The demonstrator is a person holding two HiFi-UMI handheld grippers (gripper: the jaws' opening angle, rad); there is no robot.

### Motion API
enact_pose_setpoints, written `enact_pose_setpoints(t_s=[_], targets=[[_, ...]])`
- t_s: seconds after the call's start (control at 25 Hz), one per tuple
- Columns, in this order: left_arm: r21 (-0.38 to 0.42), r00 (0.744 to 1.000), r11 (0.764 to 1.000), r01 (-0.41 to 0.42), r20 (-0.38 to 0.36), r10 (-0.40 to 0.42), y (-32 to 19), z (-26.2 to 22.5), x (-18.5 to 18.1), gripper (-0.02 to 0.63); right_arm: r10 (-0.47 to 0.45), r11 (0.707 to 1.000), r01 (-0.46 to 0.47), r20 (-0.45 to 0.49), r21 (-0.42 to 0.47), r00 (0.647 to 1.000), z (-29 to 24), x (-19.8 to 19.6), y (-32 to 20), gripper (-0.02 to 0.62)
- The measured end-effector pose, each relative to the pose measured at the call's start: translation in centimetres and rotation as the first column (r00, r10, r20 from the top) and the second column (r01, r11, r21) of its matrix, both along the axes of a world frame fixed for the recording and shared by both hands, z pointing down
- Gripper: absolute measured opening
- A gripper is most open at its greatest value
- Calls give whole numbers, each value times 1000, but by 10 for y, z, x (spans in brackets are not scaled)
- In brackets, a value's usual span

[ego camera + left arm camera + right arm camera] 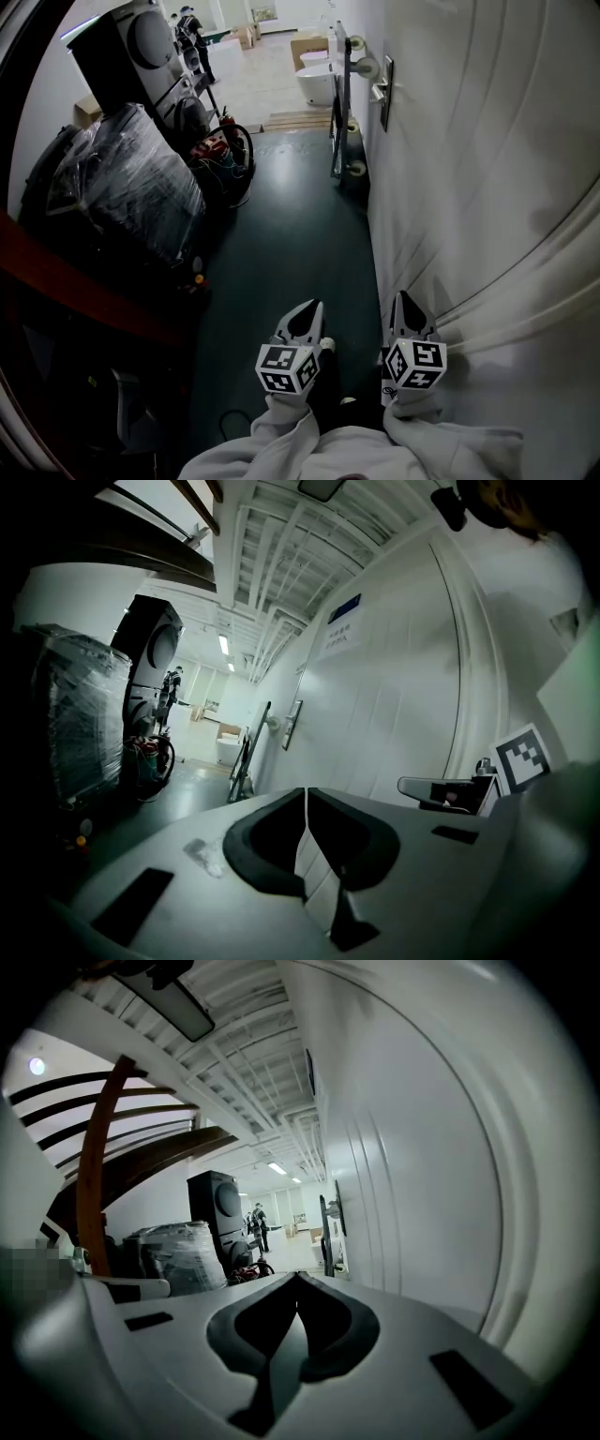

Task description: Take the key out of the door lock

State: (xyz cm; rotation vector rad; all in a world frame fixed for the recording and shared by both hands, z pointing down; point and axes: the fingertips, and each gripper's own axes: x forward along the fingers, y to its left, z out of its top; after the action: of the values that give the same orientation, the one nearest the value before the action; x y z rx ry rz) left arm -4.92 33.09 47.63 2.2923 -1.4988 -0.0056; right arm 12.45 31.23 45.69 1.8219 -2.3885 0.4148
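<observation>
**Corridor, as seen from beside the person**

1. Dark metal lock plate with lever handle (383,92), fixed to the white panelled door face (487,187). The key should sit here. It is too small to make out from this far back.
2. White left gripper (315,306) with black-lined jaws. The jaws are pressed together with nothing between them. It is held low, well short of the lock plate, and points along the corridor towards it. I judge this a carrying posture for the approach, not yet for the work.
3. White right gripper (401,296). It is likewise clenched and empty, well short of the lock plate and just beside the door face. Being on the door side, it is probably the one to draw the key.
4. Bulky bundle wrapped in clear plastic film (122,183), across the corridor from the lock plate. The film hides its contents.
5. Brown cardboard box (306,45), beyond the lock plate. Its contents cannot be seen.
6. Black stacked machines with round doors (131,42), opposite the lock plate. Their interiors are not visible.
</observation>
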Motion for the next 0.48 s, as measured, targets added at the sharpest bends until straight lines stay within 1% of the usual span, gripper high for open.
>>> enact_pose_setpoints(t_s=[0.24, 0.48], targets=[[21, 999, 999, -32, -3, 32, -61, -14, -1, 20, 35, 999, -35, -5, 4, 999, -11, 1, -52, 52], [29, 998, 997, -70, 2, 70, -109, -21, -6, 20, 74, 997, -74, -11, 4, 997, -14, 0, -90, 52]])
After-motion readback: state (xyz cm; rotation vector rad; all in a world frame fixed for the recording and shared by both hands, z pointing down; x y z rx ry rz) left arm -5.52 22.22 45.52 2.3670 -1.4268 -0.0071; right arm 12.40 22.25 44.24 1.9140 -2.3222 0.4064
